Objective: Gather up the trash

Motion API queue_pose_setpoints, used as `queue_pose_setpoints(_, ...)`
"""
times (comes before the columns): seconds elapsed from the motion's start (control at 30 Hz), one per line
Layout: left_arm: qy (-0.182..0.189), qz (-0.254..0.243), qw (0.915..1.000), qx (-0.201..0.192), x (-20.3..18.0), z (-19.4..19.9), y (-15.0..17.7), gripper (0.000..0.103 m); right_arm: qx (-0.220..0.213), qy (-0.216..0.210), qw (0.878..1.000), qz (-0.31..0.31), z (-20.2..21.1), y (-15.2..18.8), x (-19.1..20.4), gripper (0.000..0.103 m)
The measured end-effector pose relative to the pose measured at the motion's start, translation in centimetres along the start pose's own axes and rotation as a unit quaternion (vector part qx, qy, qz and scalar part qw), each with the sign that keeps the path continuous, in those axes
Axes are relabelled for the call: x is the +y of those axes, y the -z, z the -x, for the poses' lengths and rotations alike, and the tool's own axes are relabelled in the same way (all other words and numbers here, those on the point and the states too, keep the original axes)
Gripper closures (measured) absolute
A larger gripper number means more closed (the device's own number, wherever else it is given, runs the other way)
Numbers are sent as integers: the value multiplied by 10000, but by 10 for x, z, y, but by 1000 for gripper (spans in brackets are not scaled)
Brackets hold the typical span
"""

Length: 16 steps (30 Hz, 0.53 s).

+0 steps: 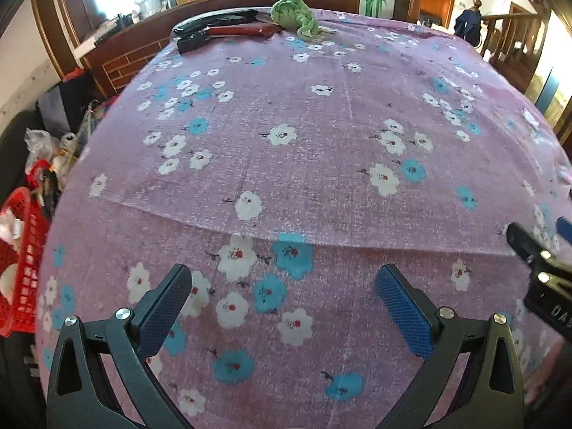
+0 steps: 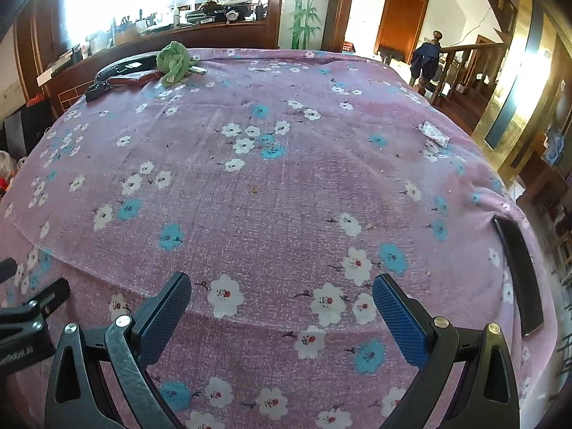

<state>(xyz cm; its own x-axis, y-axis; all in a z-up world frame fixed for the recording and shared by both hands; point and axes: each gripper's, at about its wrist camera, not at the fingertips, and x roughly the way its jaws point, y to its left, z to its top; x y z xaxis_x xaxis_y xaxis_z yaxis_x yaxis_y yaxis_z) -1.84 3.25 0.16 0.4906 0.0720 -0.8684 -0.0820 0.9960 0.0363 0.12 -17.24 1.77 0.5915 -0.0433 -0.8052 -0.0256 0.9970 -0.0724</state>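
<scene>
A table under a pink flowered cloth (image 1: 321, 136) (image 2: 286, 186) fills both views. A small white wrapper (image 2: 434, 134) lies on the cloth at the right side, far ahead of my right gripper (image 2: 282, 307), which hovers open over the near edge with nothing between its fingers. My left gripper (image 1: 282, 304) is also open and empty above the near part of the cloth. A few tiny crumbs (image 2: 254, 189) dot the middle. A red basket (image 1: 21, 271) holding rubbish stands on the floor left of the table.
A crumpled green cloth (image 1: 295, 16) (image 2: 175, 60), a red pouch (image 1: 243, 30) and black items (image 1: 218, 21) lie at the far edge. A black strip (image 2: 518, 279) rests at the right edge. Bags and clutter (image 1: 50, 150) crowd the floor on the left. A wooden counter (image 1: 150, 35) stands behind.
</scene>
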Motion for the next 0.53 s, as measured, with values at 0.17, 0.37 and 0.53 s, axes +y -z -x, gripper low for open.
queue_pose_setpoints(0.17,158,84,9998,-113,8,1,1,0,368,-317,9986,-224,-14,2,3,0)
queue_pose_setpoints(0.37,169,103,9996,-203,9,0,-1,0,322,-212,9988,-306,-12,8,4,0)
queue_pose_setpoints(0.53,179,100,9996,-200,9,-1,-2,0,319,-233,9988,-288,-12,6,6,0)
